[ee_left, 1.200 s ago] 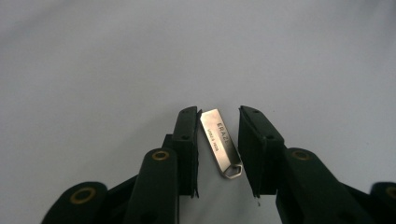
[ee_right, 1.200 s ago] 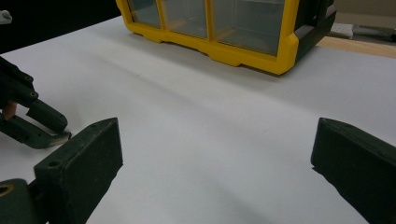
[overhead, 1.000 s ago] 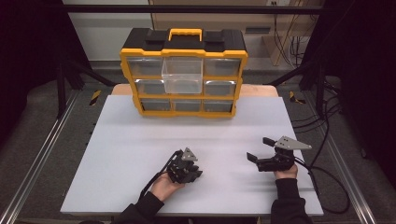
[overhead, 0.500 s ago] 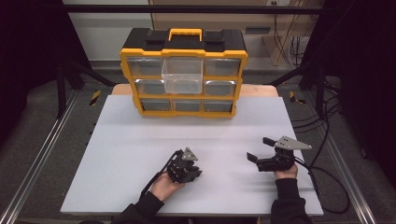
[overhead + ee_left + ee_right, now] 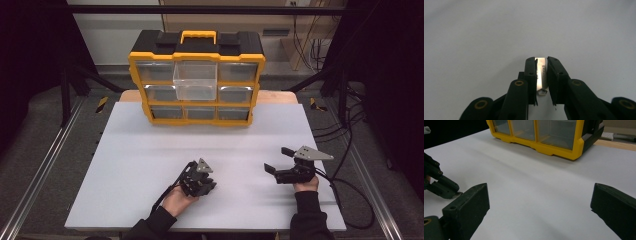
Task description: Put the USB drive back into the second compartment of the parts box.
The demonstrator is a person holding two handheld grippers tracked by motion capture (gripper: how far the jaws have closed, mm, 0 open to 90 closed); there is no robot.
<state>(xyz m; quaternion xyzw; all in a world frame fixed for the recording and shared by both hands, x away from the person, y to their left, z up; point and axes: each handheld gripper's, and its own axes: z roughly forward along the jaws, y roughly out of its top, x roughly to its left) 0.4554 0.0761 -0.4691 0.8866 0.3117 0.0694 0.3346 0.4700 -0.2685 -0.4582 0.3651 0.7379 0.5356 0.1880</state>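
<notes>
My left gripper (image 5: 199, 183) points down at the white table near its front edge, left of centre. In the left gripper view its jaws (image 5: 541, 61) are shut on a small flat silver metal piece (image 5: 541, 75) with stamped lettering and a small angular hole, held on edge against the table. My right gripper (image 5: 277, 159) lies level at the front right, pointing left, jaws wide open with nothing between them (image 5: 540, 188). The left gripper (image 5: 441, 186) shows at the left edge of the right gripper view.
A yellow and black drawer organiser (image 5: 196, 120) stands at the table's far edge. Its top middle clear drawer (image 5: 195, 80) is pulled out toward me. The white tabletop (image 5: 150, 150) stretches between the organiser and both hands. Cables (image 5: 350, 190) trail off the right side.
</notes>
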